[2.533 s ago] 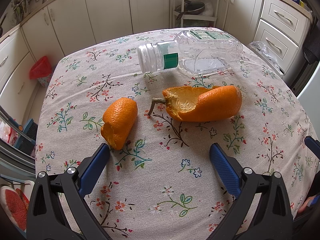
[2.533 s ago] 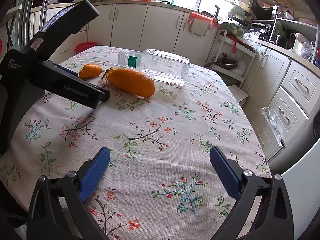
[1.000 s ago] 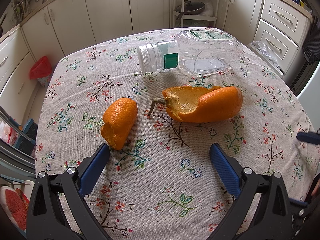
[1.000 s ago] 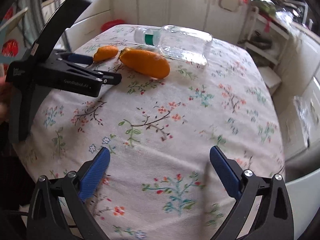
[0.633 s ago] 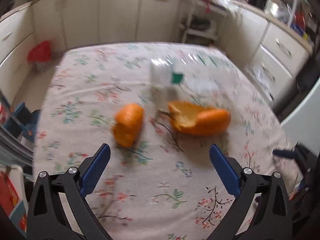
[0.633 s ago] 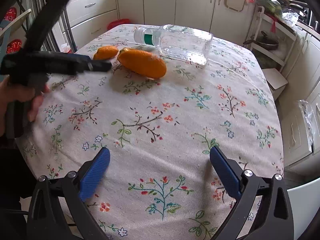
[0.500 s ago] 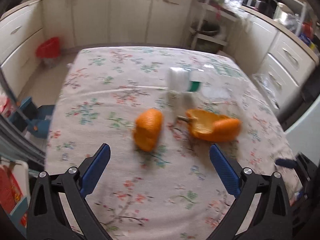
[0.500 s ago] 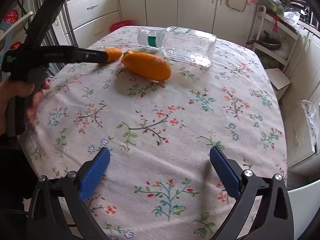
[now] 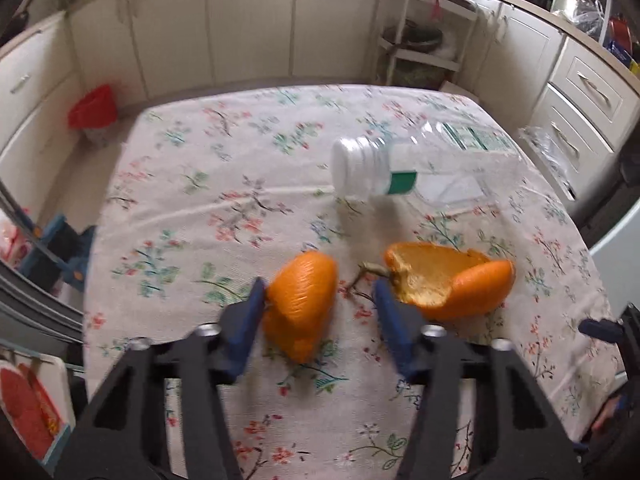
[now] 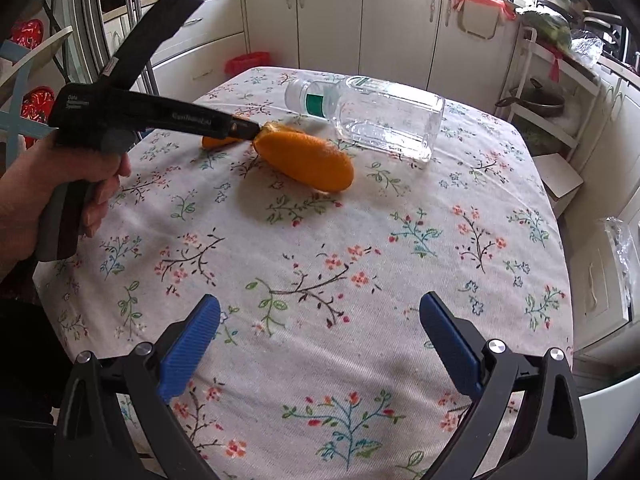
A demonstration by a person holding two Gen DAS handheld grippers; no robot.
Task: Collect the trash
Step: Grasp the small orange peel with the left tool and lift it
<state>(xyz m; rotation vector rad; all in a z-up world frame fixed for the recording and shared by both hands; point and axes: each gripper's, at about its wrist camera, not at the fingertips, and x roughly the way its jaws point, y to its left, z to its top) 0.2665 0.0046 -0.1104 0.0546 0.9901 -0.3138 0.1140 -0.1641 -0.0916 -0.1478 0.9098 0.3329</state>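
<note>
Two pieces of orange peel and an empty clear plastic bottle (image 9: 420,172) lie on the floral tablecloth (image 9: 224,208). My left gripper (image 9: 319,286) is closing around the small peel (image 9: 304,300). Its left pad touches the peel, while a gap remains at the right pad. The large peel (image 9: 452,280) lies just right of that gripper, hollow side up. From the right wrist view, a hand holds the left gripper (image 10: 248,126) over the small peel (image 10: 216,142), beside the large peel (image 10: 308,160) and bottle (image 10: 372,116). My right gripper (image 10: 320,302) hangs open over bare cloth near the table's front.
A red-bagged bin (image 9: 92,108) stands on the floor beyond the table's far left corner. Cream cabinets (image 9: 248,24) line the walls, and a shelf rack (image 9: 416,52) holds a pan. The right gripper's blue tip (image 9: 600,326) shows at the table's right edge.
My left gripper has moved forward over the small peel, and its jaws have narrowed from wide open to straddle it. The right gripper stays open over the near cloth.
</note>
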